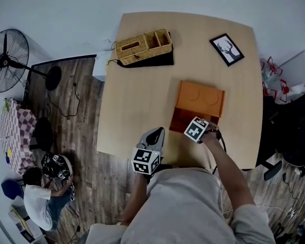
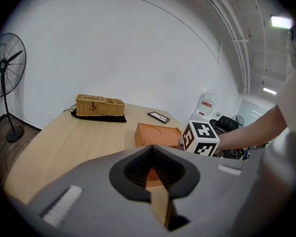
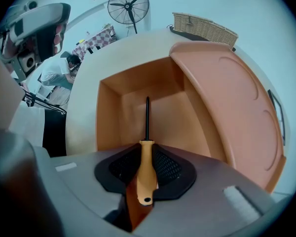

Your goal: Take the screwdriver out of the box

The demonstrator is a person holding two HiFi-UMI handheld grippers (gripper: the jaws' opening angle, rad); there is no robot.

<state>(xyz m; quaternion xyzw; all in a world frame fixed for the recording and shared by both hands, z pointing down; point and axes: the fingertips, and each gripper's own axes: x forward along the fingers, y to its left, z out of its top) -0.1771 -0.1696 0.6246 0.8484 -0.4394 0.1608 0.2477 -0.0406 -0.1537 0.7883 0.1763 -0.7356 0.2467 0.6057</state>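
Observation:
An orange box [image 1: 179, 120] stands open on the wooden table, its lid [image 1: 199, 98] swung back to the far side. In the right gripper view a screwdriver [image 3: 146, 171] with a yellow-orange handle and a dark shaft lies inside the box [image 3: 111, 112], shaft pointing away. My right gripper [image 3: 147, 151] points steeply down into the box, and its black pads sit against both sides of the handle. My left gripper [image 1: 155, 135] hovers over the near table edge, left of the box, jaws together and holding nothing. From the left gripper view the box [image 2: 155, 134] stands ahead.
A wicker basket [image 1: 142, 46] on a dark mat sits at the table's far left. A framed deer picture [image 1: 226, 49] lies at the far right. On the floor to the left are a standing fan [image 1: 7, 60] and a seated person [image 1: 40, 200].

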